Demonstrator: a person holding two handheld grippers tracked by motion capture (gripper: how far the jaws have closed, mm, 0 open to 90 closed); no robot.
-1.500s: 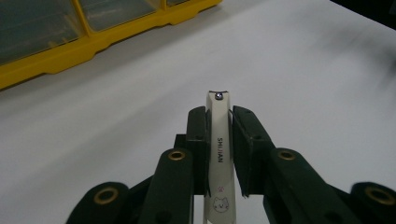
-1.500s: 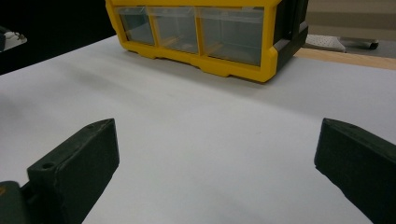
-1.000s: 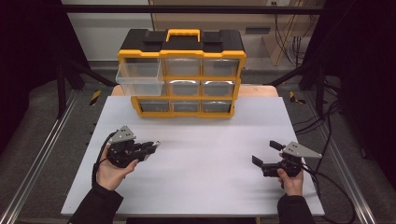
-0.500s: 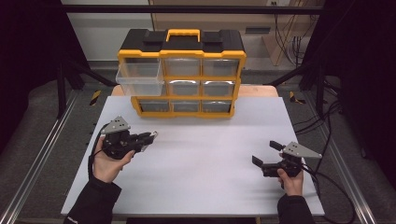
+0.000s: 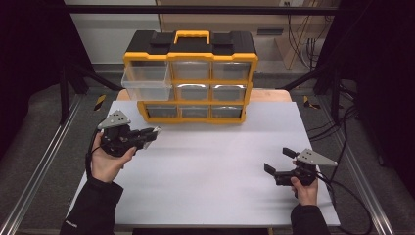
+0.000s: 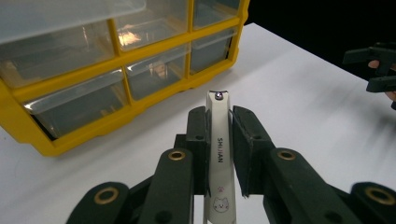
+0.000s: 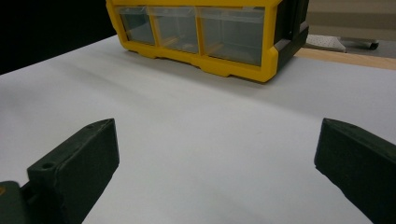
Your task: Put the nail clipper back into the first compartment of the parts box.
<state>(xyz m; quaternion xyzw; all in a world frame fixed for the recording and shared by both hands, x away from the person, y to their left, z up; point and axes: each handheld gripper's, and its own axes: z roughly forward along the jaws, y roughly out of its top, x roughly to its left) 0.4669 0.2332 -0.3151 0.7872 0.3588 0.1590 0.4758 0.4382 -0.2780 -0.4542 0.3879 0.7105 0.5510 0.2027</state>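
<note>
Here the left gripper (image 5: pixel 149 133) pinches a white nail clipper (image 6: pixel 219 154) near the yellow plastic drawer box (image 5: pixel 191 78) (top-left drawer out); the right gripper (image 5: pixel 279 161) gapes empty.

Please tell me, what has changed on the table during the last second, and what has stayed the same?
The left gripper, shut on a white nail clipper, moved forward toward the yellow drawer cabinet. The right gripper stayed open in place. The top-left drawer stayed pulled out.
</note>
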